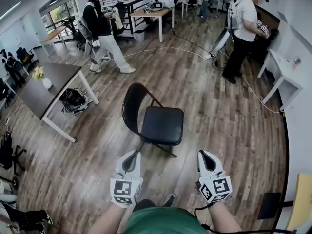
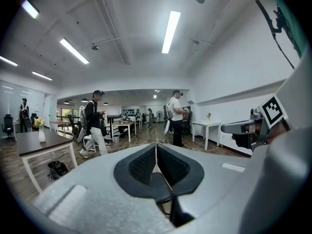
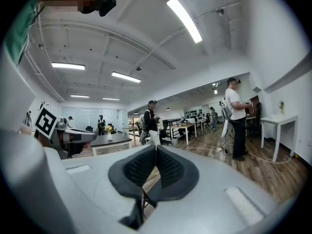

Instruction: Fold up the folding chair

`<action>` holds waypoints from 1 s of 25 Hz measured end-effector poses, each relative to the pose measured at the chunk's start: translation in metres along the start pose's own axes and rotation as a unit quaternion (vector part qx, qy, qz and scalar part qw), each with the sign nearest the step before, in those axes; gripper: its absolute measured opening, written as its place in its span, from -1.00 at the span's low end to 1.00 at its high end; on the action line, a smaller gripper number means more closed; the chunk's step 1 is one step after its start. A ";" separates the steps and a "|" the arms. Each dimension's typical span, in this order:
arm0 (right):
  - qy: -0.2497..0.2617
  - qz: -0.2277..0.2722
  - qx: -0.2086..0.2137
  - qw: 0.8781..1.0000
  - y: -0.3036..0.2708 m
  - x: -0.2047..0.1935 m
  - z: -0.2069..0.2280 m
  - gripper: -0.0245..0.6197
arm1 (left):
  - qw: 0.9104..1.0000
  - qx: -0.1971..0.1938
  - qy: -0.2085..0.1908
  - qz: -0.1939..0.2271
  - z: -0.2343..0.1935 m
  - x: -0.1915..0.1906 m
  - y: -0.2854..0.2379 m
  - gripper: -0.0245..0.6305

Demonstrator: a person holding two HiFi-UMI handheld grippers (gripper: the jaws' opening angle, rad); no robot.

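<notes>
Wood floor [image 1: 229, 126] w/ unfolded chair [image 1: 162, 125]; left gripper [image 1: 131, 156] & right gripper [image 1: 206, 155] level before it, both closed, empty.

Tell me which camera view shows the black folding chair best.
The head view: the black folding chair stands open on the wooden floor, with backrest, padded seat and legs visible. The left gripper view shows only a sliver of seat and leg past its shut jaws; the right gripper view, just thin leg tubes.

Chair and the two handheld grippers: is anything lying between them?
No. In the head view only bare wooden floor separates the folding chair from the left gripper and right gripper.
</notes>
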State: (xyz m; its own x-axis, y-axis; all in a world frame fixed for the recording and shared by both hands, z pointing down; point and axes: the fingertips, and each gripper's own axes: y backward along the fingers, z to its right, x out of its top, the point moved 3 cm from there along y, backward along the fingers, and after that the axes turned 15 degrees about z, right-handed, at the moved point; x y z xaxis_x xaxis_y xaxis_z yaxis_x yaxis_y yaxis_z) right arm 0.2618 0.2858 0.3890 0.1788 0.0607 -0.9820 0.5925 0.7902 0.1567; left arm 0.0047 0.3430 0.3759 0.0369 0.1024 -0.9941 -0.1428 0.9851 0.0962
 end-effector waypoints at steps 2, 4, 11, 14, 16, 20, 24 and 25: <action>-0.002 -0.004 0.000 1.000 -0.004 -0.001 0.007 -0.90 | 1.000 0.002 -0.001 -0.002 0.001 0.000 -0.007 -0.88; -0.004 -0.004 0.001 1.000 -0.011 0.000 0.011 -0.90 | 1.000 0.005 -0.002 -0.002 -0.004 0.001 -0.014 -0.88; -0.009 -0.015 -0.005 1.000 -0.040 -0.017 0.021 -0.90 | 1.000 0.001 0.006 -0.005 -0.023 -0.013 -0.041 -0.88; -0.005 -0.017 -0.011 1.000 -0.059 -0.025 0.024 -0.90 | 1.000 -0.002 0.014 -0.009 -0.040 -0.029 -0.063 -0.88; 0.002 -0.019 -0.015 1.000 -0.077 -0.029 0.024 -0.90 | 1.000 -0.010 0.024 -0.012 -0.052 -0.039 -0.084 -0.88; 0.010 -0.027 -0.033 0.999 -0.118 -0.038 0.031 -0.90 | 0.998 -0.043 0.037 -0.006 -0.073 -0.048 -0.137 -0.88; 0.013 -0.041 -0.050 0.998 -0.169 -0.052 0.037 -0.90 | 0.997 -0.067 0.037 -0.002 -0.103 -0.056 -0.191 -0.88; 0.013 -0.044 -0.051 0.998 -0.181 -0.056 0.037 -0.90 | 0.997 -0.068 0.038 -0.003 -0.113 -0.060 -0.201 -0.88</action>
State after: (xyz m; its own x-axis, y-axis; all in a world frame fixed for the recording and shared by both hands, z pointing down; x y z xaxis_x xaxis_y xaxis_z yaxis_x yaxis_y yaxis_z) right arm 0.1736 0.1169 0.4195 0.1085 0.0034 -0.9941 0.5218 0.8510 0.0599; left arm -0.0808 0.1231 0.4101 -0.0365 0.0800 -0.9961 -0.2765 0.9571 0.0870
